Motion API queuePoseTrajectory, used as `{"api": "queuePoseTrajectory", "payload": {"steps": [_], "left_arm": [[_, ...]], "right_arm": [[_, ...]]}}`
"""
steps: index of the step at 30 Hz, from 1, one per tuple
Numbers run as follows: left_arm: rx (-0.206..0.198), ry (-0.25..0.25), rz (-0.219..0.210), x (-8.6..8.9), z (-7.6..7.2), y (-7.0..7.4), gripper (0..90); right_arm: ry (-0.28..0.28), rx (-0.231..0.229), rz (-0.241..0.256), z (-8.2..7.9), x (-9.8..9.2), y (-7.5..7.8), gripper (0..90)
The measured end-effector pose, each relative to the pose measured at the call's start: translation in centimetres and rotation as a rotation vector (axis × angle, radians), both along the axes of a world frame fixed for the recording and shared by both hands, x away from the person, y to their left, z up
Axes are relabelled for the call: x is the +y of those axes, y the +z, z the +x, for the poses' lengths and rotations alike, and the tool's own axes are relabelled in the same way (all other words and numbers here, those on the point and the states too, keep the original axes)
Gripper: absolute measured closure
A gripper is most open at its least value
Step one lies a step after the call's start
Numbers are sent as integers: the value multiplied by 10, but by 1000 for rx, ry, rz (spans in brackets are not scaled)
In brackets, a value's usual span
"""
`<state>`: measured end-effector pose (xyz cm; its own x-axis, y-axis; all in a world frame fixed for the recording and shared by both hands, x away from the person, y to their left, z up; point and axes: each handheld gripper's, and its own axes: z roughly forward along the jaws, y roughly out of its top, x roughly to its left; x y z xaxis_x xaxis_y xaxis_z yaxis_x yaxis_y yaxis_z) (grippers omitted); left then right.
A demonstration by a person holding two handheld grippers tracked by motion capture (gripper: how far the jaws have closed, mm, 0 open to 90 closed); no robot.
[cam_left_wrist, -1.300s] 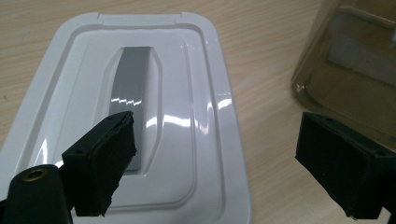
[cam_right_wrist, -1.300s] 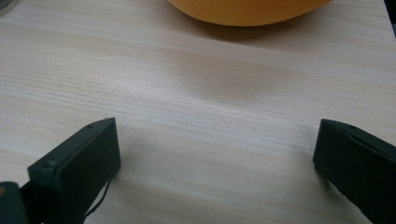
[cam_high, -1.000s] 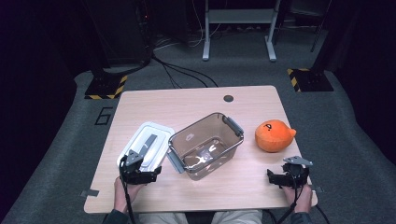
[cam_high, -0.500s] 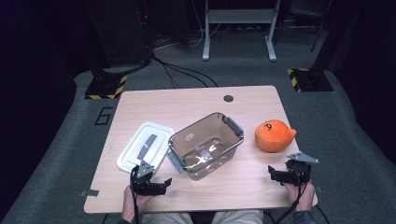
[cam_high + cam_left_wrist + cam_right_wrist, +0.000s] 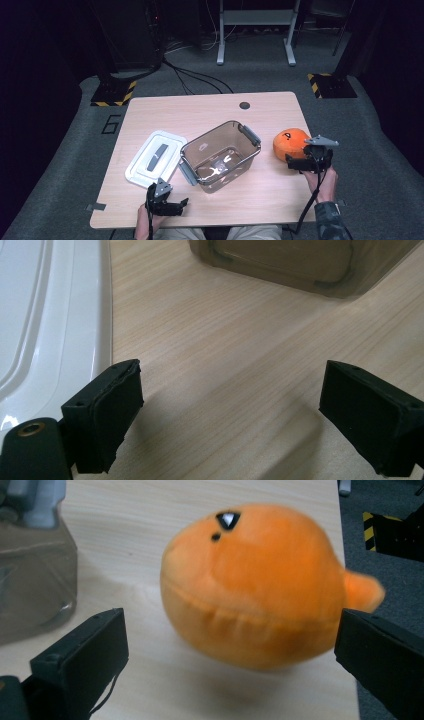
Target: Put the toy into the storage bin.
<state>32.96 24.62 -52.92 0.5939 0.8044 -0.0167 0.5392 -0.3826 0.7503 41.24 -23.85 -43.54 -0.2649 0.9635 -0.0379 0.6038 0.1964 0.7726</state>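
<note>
The orange plush toy [image 5: 290, 143] sits on the right side of the table [image 5: 210, 110], near the right edge, well right of the clear brown box [image 5: 220, 155]. It is round and soft, with a small dark eye on top and a stubby fin poking out toward the table's edge. The right gripper [image 5: 296, 163] is right up against it on the near side — its jaws stand wide apart with the toy lying just ahead between them, and in the right gripper view the toy [image 5: 260, 587] rests on the wood with neither jaw touching it. The person's right hand [image 5: 320, 177] holds that gripper from behind, its cable trailing down along the sleeve. The box stands in the middle of the table, open at the top, with grey clips at its ends. Just to its left lies the white lid [image 5: 155, 159], flat on the wood, with a grey strip along its middle. The left gripper [image 5: 172, 206] rests low at the near edge, in front of the lid and box — its jaws are spread too, holding nothing, with bare wood between them and the lid's [image 5: 50, 330] rim just beside the left jaw.
</note>
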Motion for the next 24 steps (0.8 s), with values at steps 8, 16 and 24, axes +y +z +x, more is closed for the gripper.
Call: {"api": "queuePoseTrajectory", "payload": {"steps": [8,16,24], "left_arm": [[13,-8,32,-3,1,-1,99],[13,-6,32,-4,1,-1,98],[13,-6,32,-4,1,-1,98]], "right_arm": [[-1,34,0,37,-7,14,21],[-18,135,35,61,-11,4,165],[-19,179,79,61,-11,-9,495]]}}
